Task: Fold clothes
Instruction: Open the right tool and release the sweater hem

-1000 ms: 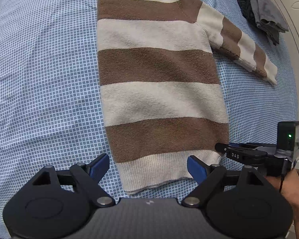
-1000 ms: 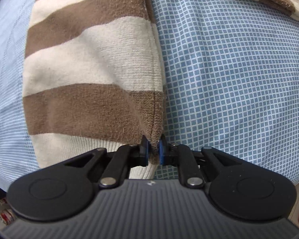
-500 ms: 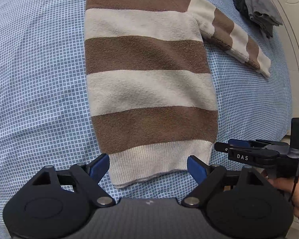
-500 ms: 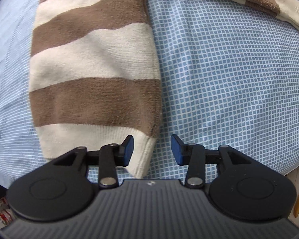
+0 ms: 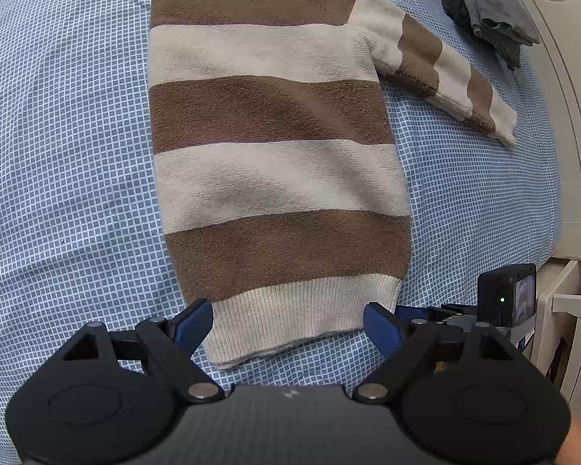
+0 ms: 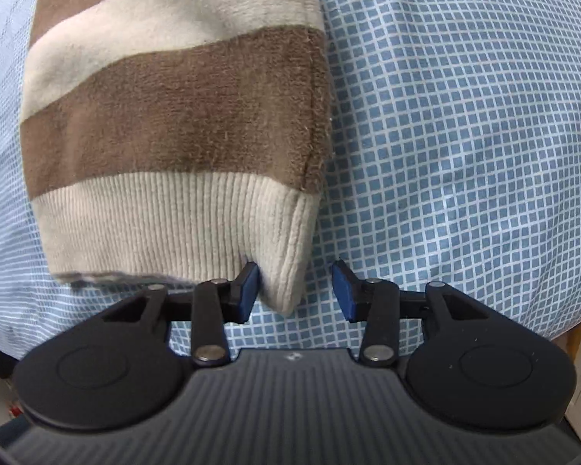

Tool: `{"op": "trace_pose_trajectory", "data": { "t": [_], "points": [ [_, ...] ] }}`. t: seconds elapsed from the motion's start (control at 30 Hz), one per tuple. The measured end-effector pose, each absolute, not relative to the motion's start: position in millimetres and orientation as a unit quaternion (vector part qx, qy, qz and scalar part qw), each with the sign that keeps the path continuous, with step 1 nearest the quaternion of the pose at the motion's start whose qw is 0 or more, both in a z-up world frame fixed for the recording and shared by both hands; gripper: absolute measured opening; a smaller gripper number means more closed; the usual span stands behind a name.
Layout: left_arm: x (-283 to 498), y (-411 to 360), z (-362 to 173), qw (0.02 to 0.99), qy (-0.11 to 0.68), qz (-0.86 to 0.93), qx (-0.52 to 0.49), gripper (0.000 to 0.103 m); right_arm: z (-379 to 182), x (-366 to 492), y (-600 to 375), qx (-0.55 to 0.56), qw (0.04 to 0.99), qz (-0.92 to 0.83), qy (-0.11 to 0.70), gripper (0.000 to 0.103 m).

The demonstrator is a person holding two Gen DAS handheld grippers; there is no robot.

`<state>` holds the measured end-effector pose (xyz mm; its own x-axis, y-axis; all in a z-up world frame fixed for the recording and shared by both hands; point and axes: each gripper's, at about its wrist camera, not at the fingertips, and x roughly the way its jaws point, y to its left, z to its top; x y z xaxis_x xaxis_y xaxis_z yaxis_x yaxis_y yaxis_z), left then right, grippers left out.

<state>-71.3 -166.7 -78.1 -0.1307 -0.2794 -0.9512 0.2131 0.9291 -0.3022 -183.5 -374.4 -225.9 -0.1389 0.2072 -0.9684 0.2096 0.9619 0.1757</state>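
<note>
The striped sweater lies flat on the blue checked bed, one side already folded in, one sleeve trailing out to the side. Left tongs hover wide apart over the ribbed hem, gripping nothing. Right tongs stand apart, the hem's corner between them but not pinched. Looks like the lengthwise fold stage; next, I'd judge, that sleeve wants bringing across the body
</note>
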Motion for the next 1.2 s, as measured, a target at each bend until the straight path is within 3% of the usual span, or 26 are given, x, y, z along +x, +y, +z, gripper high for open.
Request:
{"op": "trace_pose_trajectory", "data": {
  "t": [0.3, 0.47, 0.63, 0.73, 0.8, 0.83, 0.97, 1.2],
  "points": [
    [-75, -166, -76, 0.657, 0.73, -0.187, -0.026, 0.087, -194, -180, -383, 0.131, 0.655, 0.001, 0.744, 0.044],
    [-73, -168, -74, 0.659, 0.728, -0.185, -0.027, 0.087, -217, -180, -376, 0.09, 0.653, 0.001, 0.752, 0.044],
    [-70, -166, -70, 0.665, 0.722, -0.189, -0.024, 0.087, -217, -192, -394, 0.123, 0.659, -0.016, 0.742, 0.045],
    [-71, -167, -73, 0.664, 0.725, -0.183, -0.027, 0.087, -214, -191, -391, 0.092, 0.66, -0.02, 0.746, 0.053],
    [-70, -166, -74, 0.662, 0.727, -0.179, -0.032, 0.087, -216, -187, -383, 0.041, 0.659, -0.025, 0.751, 0.075],
    [-70, -166, -73, 0.661, 0.728, -0.177, -0.036, 0.087, -217, -185, -379, 0.025, 0.656, -0.026, 0.753, 0.077],
    [-68, -166, -66, 0.665, 0.723, -0.182, -0.044, 0.087, -189, -166, -391, 0.066, 0.654, -0.039, 0.752, 0.077],
    [-56, -161, -63, 0.674, 0.715, -0.181, -0.052, 0.087, -113, -146, -414, 0.157, 0.745, -0.056, 0.646, 0.077]
  ]
}}
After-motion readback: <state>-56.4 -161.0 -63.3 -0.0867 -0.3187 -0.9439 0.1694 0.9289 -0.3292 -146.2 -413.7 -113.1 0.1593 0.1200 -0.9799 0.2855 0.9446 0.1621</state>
